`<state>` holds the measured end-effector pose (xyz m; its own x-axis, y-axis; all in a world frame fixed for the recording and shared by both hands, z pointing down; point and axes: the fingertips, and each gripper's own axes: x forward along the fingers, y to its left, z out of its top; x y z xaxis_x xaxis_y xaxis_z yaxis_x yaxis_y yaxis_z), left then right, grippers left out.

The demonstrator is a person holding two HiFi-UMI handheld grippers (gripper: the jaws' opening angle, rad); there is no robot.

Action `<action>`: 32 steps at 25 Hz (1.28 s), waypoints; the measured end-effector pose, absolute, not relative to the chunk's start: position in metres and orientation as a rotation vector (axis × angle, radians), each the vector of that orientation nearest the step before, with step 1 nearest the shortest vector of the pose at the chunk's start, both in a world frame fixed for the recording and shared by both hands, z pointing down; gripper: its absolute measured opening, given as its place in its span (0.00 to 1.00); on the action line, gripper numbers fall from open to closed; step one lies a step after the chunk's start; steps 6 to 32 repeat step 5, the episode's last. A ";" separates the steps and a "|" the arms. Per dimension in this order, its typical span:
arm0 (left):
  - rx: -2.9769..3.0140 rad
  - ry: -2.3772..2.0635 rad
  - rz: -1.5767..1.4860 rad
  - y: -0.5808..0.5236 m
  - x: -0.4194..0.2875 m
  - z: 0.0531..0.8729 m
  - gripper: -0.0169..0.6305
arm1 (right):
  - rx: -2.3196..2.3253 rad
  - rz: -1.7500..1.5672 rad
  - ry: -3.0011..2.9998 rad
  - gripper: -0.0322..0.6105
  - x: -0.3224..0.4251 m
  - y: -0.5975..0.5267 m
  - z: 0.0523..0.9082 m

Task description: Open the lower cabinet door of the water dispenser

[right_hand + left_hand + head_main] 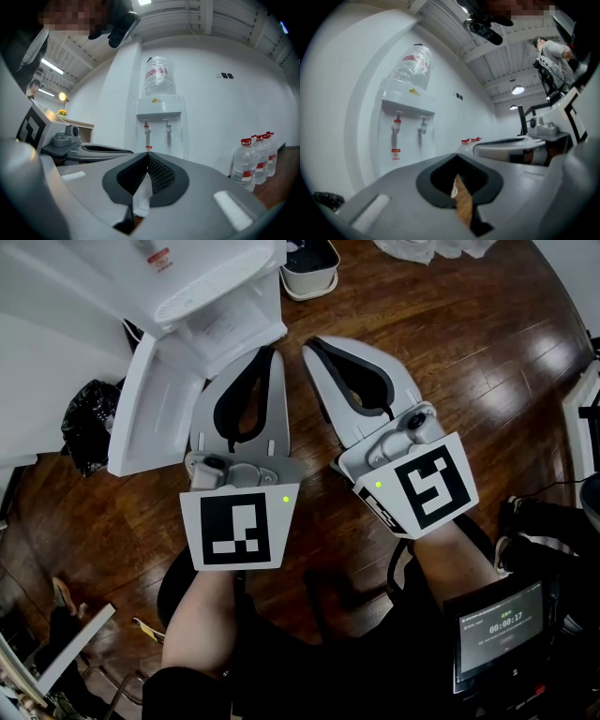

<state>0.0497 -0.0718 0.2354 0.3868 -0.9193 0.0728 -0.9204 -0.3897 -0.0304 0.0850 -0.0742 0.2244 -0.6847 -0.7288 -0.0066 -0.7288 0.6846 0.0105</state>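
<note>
**Trainee:** Where is the door relative to the two tools?

**Observer:** From where I stand, the water dispenser (220, 329) is against the wall, ahead of both tools. A white panel juts out at an angle from its left front side. I judge this to be the lower cabinet door (150, 409), already swung open. It lies just left of the left gripper (266, 351).

**Trainee:** What is the state of each claw?

**Observer:** The left gripper is clenched, with its pads together at the tips and nothing between them. Only wooden floor (450, 352) shows through the slot behind the pads. The right gripper (315, 341) is also clenched and empty. Both point level toward the dispenser, and I see neither tip touching anything.

**Trainee:** What is the procedure if the door needs more travel?

**Observer:**
1. Use the left gripper, since it is nearer the door's free edge.
2. Either part the jaws just enough to take that edge, or press the closed tips against the inner face.
3. Follow the hinge arc and do not pull straight out.
4. Keep the tips below the taps (146, 127).
5. Stop before the panel reaches the black bag (89, 423) on its far side.
</note>
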 end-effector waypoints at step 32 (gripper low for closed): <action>2.610 -1.728 0.123 -0.072 0.050 0.235 0.06 | -1.243 0.021 2.883 0.06 0.084 -0.074 0.225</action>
